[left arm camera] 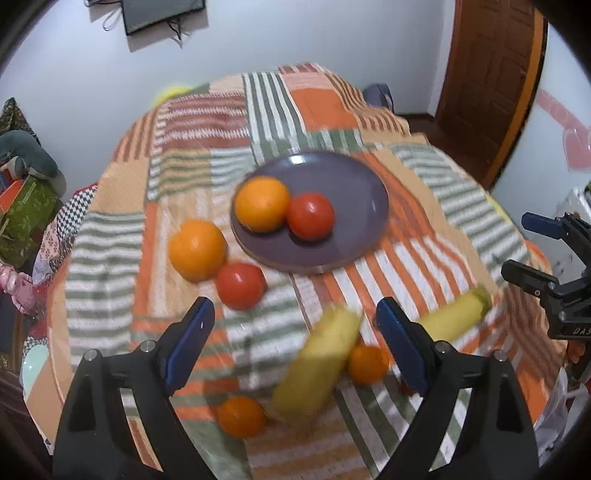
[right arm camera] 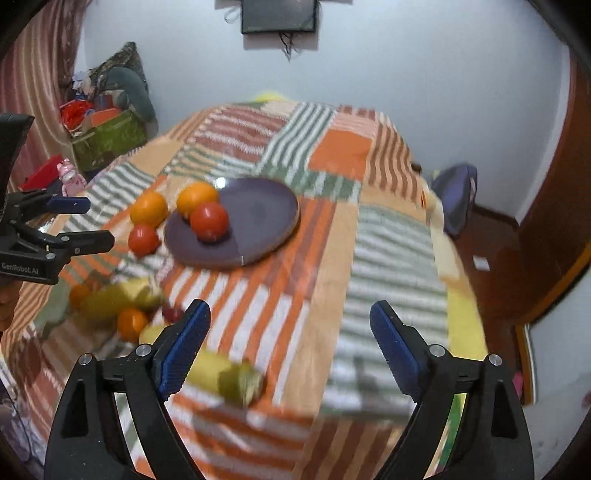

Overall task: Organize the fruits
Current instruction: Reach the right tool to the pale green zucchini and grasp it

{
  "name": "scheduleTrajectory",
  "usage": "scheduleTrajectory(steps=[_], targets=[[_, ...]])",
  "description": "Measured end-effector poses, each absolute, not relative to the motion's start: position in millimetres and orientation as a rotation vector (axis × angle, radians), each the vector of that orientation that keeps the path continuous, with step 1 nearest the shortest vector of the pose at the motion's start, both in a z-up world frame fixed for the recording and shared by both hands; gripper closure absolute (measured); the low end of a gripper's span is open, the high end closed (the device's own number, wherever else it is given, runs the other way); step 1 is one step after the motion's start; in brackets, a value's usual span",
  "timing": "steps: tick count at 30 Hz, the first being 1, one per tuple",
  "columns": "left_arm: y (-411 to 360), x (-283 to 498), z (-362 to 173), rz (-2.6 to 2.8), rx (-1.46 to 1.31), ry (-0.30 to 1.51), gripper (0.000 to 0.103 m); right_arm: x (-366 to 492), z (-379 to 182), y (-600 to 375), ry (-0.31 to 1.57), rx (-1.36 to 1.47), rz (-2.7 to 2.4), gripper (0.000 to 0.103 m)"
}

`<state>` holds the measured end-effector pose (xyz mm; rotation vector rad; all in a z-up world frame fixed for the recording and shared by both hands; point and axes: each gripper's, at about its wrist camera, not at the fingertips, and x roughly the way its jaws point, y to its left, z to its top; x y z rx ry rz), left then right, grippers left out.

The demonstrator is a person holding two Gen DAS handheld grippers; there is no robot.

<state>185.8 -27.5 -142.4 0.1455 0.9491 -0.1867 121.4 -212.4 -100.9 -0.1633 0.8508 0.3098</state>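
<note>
A purple plate (left arm camera: pixel 351 184) (right arm camera: pixel 266 210) on the striped cloth carries an orange (left arm camera: pixel 262 203) (right arm camera: pixel 197 197) and a tomato (left arm camera: pixel 311 216) (right arm camera: pixel 209 221). Left of the plate lie a second orange (left arm camera: pixel 197 249) (right arm camera: pixel 149 208) and a second tomato (left arm camera: pixel 241 285) (right arm camera: pixel 143 240). Nearer lie two corn cobs (left arm camera: pixel 317 365) (left arm camera: pixel 456 315) and two small oranges (left arm camera: pixel 367 363) (left arm camera: pixel 242 415). My left gripper (left arm camera: pixel 294 314) (right arm camera: pixel 94 221) hangs open above the near cob with nothing between its pads. My right gripper (right arm camera: pixel 290 314) (left arm camera: pixel 524 247) is open and empty; a cob (right arm camera: pixel 225 376) lies by its left finger.
The round table's patchwork cloth (left arm camera: pixel 424 258) (right arm camera: pixel 388 240) drops off at the near and right edges. A green box of clutter (right arm camera: pixel 110 136) stands to the left, a blue bag (right arm camera: pixel 454 195) behind the table, a wooden door (left arm camera: pixel 487 81) at the right. A dark screen (right arm camera: pixel 279 14) hangs on the wall.
</note>
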Motion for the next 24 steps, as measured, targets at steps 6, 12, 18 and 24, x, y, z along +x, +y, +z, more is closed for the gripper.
scheduleTrajectory(steps=[6, 12, 18, 24], targets=[[-43.6, 180.9, -171.2, -0.176, 0.207, 1.011, 0.013, 107.7, -126.1, -224.4, 0.926, -0.107, 0.280, 0.016], [-59.8, 185.6, -187.5, -0.203, 0.281, 1.048, 0.013, 97.2, -145.6, -230.9, 0.975, -0.094, 0.259, 0.016], [-68.1, 193.1, -201.8, -0.218, 0.299, 1.102, 0.013, 100.2, -160.4, -232.2, 1.016, -0.046, 0.279, 0.013], [-64.5, 196.0, -200.7, -0.239, 0.249, 1.115, 0.013, 107.6, -161.3, -228.0, 0.998, -0.088, 0.260, 0.013]])
